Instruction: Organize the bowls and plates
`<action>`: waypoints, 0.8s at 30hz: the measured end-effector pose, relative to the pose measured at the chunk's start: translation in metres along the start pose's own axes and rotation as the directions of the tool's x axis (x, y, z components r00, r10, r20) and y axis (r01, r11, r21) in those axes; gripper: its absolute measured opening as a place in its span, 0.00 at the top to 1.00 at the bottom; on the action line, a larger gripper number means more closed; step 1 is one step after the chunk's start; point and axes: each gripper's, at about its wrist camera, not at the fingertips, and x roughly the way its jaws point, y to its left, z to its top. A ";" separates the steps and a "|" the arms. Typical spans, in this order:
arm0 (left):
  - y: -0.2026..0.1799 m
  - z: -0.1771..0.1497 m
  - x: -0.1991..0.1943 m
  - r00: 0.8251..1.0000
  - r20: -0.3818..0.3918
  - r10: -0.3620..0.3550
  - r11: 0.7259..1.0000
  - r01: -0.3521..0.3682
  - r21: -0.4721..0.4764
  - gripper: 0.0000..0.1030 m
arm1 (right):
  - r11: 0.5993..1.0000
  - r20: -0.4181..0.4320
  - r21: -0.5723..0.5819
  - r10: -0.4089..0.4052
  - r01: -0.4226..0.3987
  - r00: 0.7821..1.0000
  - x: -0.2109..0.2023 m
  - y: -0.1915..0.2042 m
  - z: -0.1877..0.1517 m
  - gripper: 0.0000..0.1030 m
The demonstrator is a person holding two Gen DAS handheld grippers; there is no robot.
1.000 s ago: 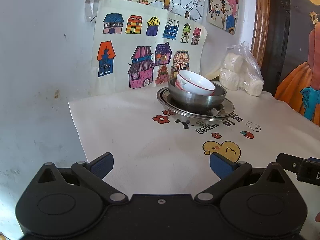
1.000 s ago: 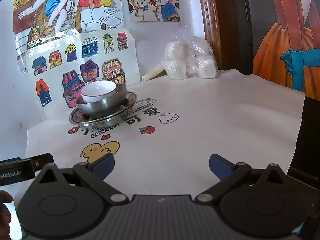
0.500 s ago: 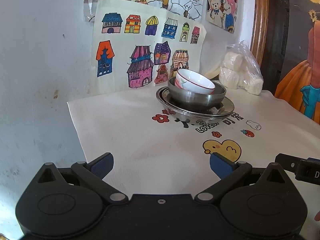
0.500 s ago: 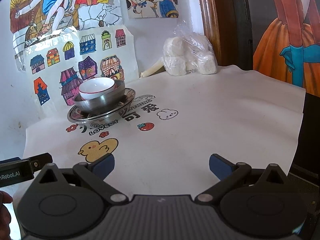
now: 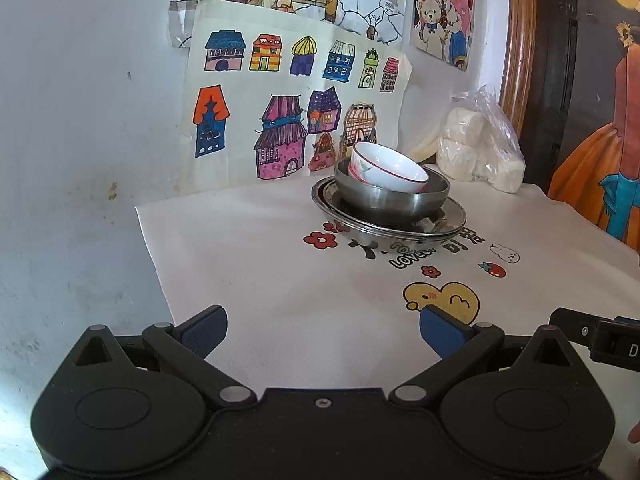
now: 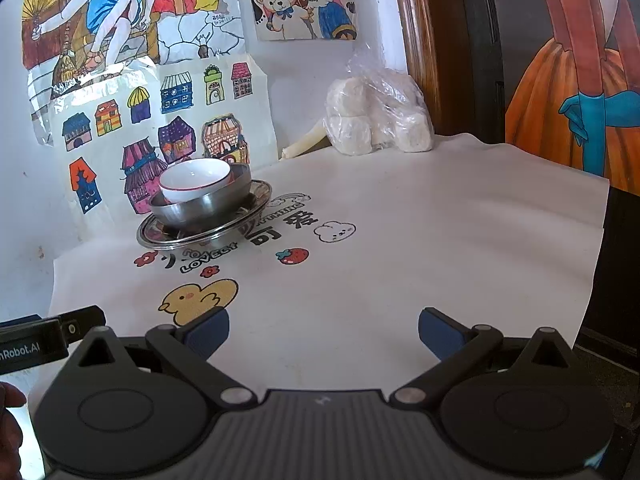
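A plate [image 5: 452, 220] sits on the bench [image 5: 280, 280] toward its back left, close before the wall drawing [image 5: 280, 100]. A metal bowl [image 5: 392, 198] stands in the plate, and a small bowl [image 5: 386, 170] rests tilted inside that. A bag [image 5: 478, 148] lies to the right of the stack, at the back against the wall. Both grippers hover over the near edge, well apart from the stack, the left gripper [image 5: 322, 330] beside the right gripper [image 6: 324, 332].
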 end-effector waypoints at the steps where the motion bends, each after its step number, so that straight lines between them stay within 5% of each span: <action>1: 0.000 0.000 0.000 1.000 0.001 0.000 1.000 0.000 0.000 0.01 | 1.000 0.001 0.000 0.000 0.000 1.000 0.000 0.000 0.000 0.00; 24: -0.002 -0.001 -0.003 1.000 0.005 -0.003 1.000 0.003 0.006 0.01 | 1.000 0.007 0.002 0.010 -0.010 1.000 -0.006 0.001 0.001 0.00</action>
